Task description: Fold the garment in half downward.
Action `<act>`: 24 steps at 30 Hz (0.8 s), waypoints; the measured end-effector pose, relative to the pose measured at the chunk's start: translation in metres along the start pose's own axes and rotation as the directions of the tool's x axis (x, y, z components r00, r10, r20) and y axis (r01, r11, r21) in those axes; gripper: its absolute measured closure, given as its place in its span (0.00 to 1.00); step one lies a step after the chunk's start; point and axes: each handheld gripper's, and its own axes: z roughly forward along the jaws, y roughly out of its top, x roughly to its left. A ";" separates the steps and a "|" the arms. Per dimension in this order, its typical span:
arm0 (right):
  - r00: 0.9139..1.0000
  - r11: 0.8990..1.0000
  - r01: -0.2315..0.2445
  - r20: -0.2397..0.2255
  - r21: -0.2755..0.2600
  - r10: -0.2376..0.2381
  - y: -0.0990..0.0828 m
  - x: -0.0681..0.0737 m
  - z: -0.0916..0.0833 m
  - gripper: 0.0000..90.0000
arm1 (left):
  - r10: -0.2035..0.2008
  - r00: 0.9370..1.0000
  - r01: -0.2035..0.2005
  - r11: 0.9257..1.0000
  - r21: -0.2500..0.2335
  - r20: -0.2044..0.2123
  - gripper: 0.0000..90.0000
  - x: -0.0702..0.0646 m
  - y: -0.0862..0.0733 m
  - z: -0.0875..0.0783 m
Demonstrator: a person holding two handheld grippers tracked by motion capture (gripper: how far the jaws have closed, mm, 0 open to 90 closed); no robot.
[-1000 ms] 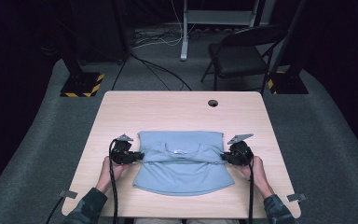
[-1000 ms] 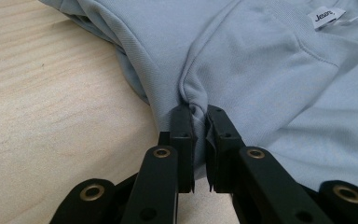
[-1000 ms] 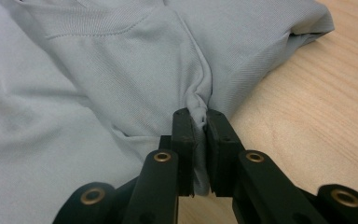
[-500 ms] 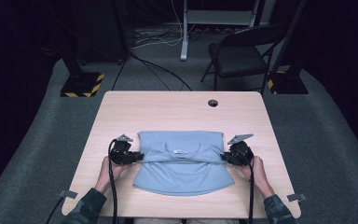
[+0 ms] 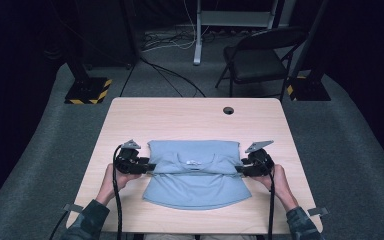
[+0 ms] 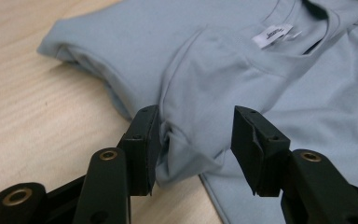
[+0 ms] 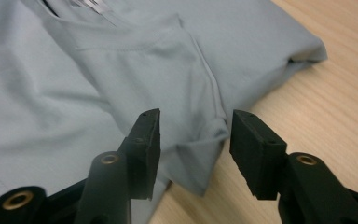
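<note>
A light blue T-shirt (image 5: 195, 175) lies folded on the wooden table (image 5: 190, 120), collar and white label (image 6: 272, 35) facing up. My left gripper (image 5: 147, 166) is at the shirt's left edge. Its jaws have just been opening, and a bunched fold of the shirt (image 6: 205, 60) lies loose between them (image 6: 196, 116). My right gripper (image 5: 239, 170) is at the right edge. Its jaws have also just been opening, and they stand apart (image 7: 196, 116) around a corner of folded cloth (image 7: 121, 60) without pressing it.
A round cable hole (image 5: 228, 110) sits near the table's far edge. Beyond the table stand a dark folding chair (image 5: 260, 60), a metal stand post (image 5: 198, 30) and a base with yellow-black stripes (image 5: 87, 92). Bare wood surrounds the shirt.
Hands, grippers and shirt keep their places on the table; the high view is too small to show any jaw motion.
</note>
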 end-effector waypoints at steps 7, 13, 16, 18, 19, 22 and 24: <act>0.998 0.999 0.049 -0.029 -0.004 -0.049 0.024 0.005 0.004 0.54 | 0.053 0.998 -0.054 0.998 0.042 0.035 0.53 -0.004 0.018 0.015; 0.996 0.997 0.065 -0.070 0.033 -0.062 0.041 0.006 0.023 0.54 | 0.064 0.996 -0.070 0.993 0.091 0.066 0.52 0.001 0.029 0.033; 0.995 0.997 0.058 -0.091 0.060 -0.052 0.044 0.003 0.033 0.53 | 0.065 0.996 -0.072 0.991 0.109 0.069 0.52 0.004 0.032 0.039; 0.995 0.996 0.050 -0.095 0.072 -0.043 0.044 0.001 0.037 0.53 | 0.062 0.996 -0.070 0.990 0.123 0.068 0.52 0.005 0.032 0.043; 0.995 0.996 0.047 -0.096 0.077 -0.040 0.044 0.000 0.039 0.53 | 0.062 0.996 -0.070 0.989 0.132 0.065 0.52 0.005 0.032 0.045; 0.995 0.995 0.038 -0.099 0.091 -0.029 0.043 -0.002 0.043 0.54 | 0.063 0.996 -0.071 0.987 0.141 0.061 0.53 0.006 0.032 0.048; 0.995 0.995 0.033 -0.101 0.095 -0.024 0.042 -0.004 0.044 0.55 | 0.068 0.996 -0.076 0.987 0.145 0.058 0.56 0.006 0.032 0.048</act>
